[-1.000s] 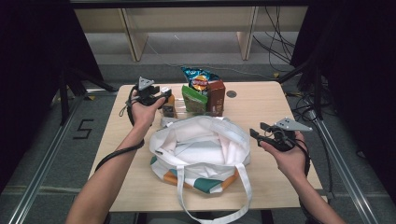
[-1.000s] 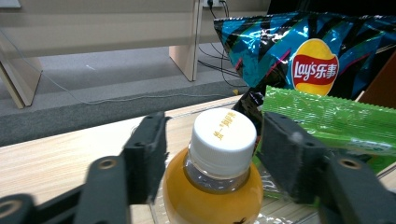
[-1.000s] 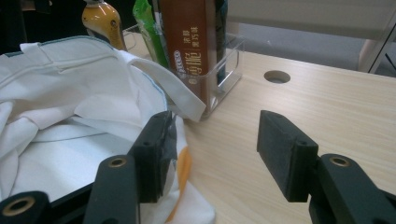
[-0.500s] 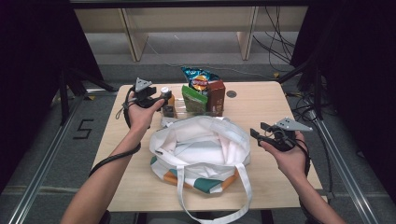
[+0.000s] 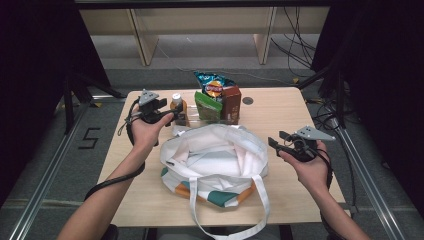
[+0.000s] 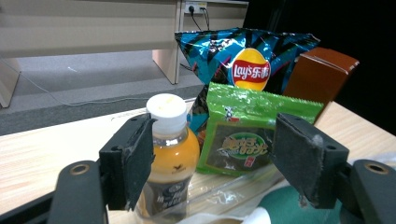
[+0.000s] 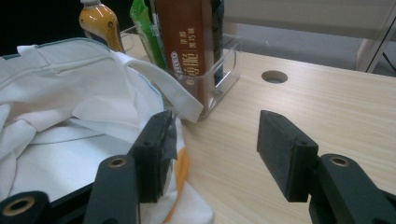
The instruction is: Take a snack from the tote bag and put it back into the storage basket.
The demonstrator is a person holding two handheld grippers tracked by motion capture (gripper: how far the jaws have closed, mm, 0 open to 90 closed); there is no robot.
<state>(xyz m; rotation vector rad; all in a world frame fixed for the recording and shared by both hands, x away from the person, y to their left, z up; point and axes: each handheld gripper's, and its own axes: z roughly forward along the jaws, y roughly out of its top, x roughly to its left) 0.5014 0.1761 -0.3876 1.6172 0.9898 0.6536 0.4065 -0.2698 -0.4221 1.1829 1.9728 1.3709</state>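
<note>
- The left gripper [image 5: 172, 111] is raised at about ten o'clock on the table [image 5: 280, 117], its jaws spread wide and holding nothing.
- In the left gripper view, the orange drink bottle [image 6: 169, 156] stands upright just inside the left jaw; its white cap sits level with the top of that pad, and whether pad and bottle touch is hard to tell from this angle.
- From above, the bottle sits at eleven o'clock of the white tote bag [image 5: 215, 155], right beside the left gripper's tips.
- To the bottle's three o'clock side, the green snack packet [image 6: 254, 133] stands upright, with the blue crisp bag [image 6: 243, 56] behind it and the brown carton [image 6: 320, 70] further right.
- The bottle, packet and carton stand in a clear plastic holder [image 7: 224, 60], whose wall shows in the right gripper view.
- The right gripper [image 5: 276, 141] is held at about three o'clock of the tote bag, above the table, jaws spread apart and empty.
- In the right gripper view, the left jaw hangs over the bag's white rim, while the right jaw hangs over bare wood.
- The bag lies open at the centre of the table, its handles trailing toward six o'clock and over the near edge.
- A round hole [image 5: 247, 100] in the tabletop lies at one o'clock of the bag, just past the carton.
</note>
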